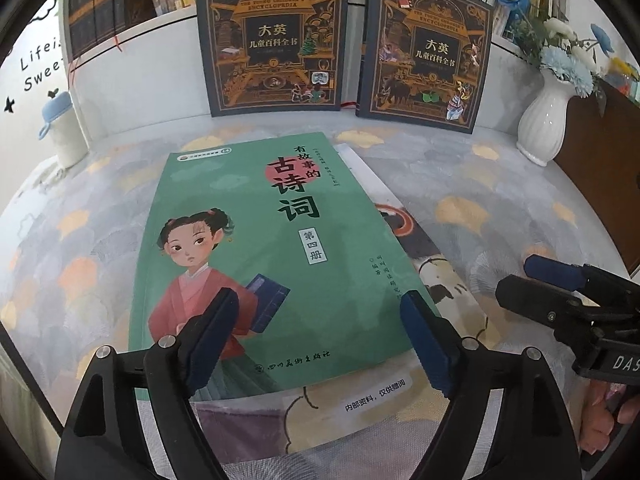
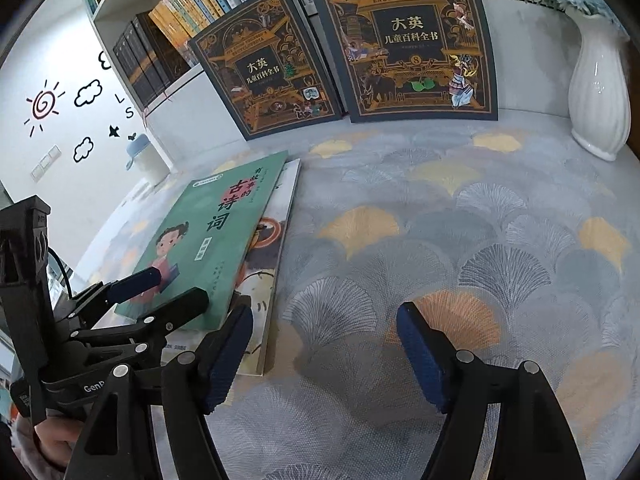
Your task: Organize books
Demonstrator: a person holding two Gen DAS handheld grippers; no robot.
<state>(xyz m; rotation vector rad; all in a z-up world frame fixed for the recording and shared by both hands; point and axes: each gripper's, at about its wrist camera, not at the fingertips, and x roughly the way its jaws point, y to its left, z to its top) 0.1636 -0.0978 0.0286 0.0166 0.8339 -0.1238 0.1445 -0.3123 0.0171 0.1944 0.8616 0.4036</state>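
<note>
A green book with a girl on its cover lies flat on top of a larger illustrated book. Both rest on the patterned tablecloth. Two dark encyclopedia volumes, number 7 and number 8, stand upright at the back, leaning on the shelf. My left gripper hovers open over the green book's near end, holding nothing. My right gripper is open over bare cloth, just right of the stacked books.
A white ribbed vase with blue flowers stands at the back right. A bookshelf full of books runs behind the table. A white jar with a blue lid sits at the left edge. Brown furniture borders the right.
</note>
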